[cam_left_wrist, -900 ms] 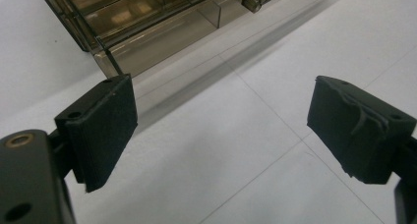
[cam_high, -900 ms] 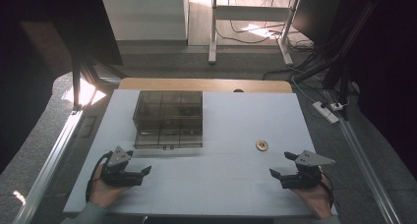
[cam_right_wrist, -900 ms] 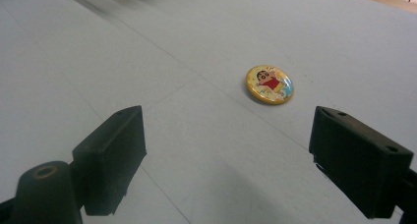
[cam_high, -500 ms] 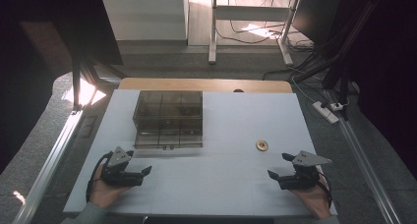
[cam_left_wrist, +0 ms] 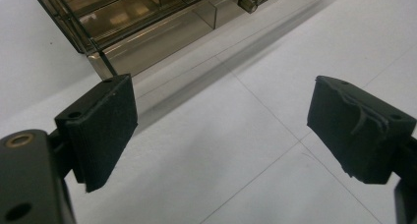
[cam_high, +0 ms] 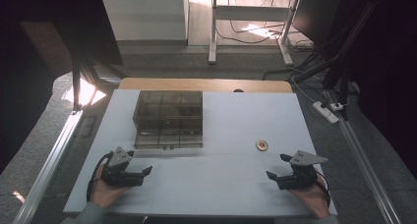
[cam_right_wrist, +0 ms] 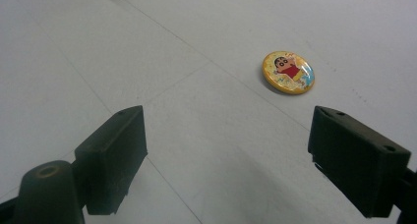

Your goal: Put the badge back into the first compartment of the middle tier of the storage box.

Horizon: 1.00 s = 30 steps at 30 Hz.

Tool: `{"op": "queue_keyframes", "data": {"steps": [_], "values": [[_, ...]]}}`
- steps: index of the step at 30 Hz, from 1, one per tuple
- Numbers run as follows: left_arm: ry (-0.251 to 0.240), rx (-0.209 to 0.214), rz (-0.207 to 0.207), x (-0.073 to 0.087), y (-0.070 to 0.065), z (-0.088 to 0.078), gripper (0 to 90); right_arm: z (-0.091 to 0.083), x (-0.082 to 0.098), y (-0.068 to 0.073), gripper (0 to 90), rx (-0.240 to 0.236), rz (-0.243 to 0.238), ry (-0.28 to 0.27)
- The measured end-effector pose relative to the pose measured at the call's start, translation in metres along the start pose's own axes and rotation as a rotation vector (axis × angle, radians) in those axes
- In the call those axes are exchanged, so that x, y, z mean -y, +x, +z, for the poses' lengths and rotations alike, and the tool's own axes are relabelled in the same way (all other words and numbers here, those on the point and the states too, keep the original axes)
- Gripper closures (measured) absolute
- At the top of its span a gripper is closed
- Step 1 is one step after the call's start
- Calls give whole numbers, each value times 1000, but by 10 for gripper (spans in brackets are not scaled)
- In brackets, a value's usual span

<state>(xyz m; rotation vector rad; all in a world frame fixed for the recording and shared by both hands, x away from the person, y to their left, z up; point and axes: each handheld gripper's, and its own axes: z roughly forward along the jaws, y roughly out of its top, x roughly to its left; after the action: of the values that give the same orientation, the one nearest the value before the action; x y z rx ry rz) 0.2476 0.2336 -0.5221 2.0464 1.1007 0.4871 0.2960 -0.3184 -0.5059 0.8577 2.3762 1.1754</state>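
**Two open grippers rest on a white table, a small round badge ahead of the right one**

A small round badge (cam_right_wrist: 288,72) with a cartoon figure lies flat on the white table (cam_high: 231,184), just ahead of the right gripper (cam_high: 276,168) and well to the right of a smoky clear drawer box (cam_high: 168,119). The badge looks light, stiff and glossy, so likely slippery; being so thin, it probably has to be pinched across its rim, with the pads low against the table. The right gripper lies near the table's front edge, aimed toward the badge, jaws wide apart and empty. The left gripper (cam_high: 142,173) rests at the front left, pointing toward the box's near corner (cam_left_wrist: 105,62), jaws also wide apart with nothing between them.
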Motion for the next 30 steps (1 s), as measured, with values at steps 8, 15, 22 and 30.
{"op": "queue_keyframes", "data": {"steps": [8,15,22,30], "values": [[1,0,2,0,-1,0,121,0,-1,1,144,0,4,-4],[8,0,-2,0,0,1,121,1,-9,0,147,-4,13,-4],[7,-2,0,0,-1,1,123,2,-19,1,149,11,12,-9],[10,-6,-1,0,-2,1,123,-1,-30,0,150,23,19,2]]}}
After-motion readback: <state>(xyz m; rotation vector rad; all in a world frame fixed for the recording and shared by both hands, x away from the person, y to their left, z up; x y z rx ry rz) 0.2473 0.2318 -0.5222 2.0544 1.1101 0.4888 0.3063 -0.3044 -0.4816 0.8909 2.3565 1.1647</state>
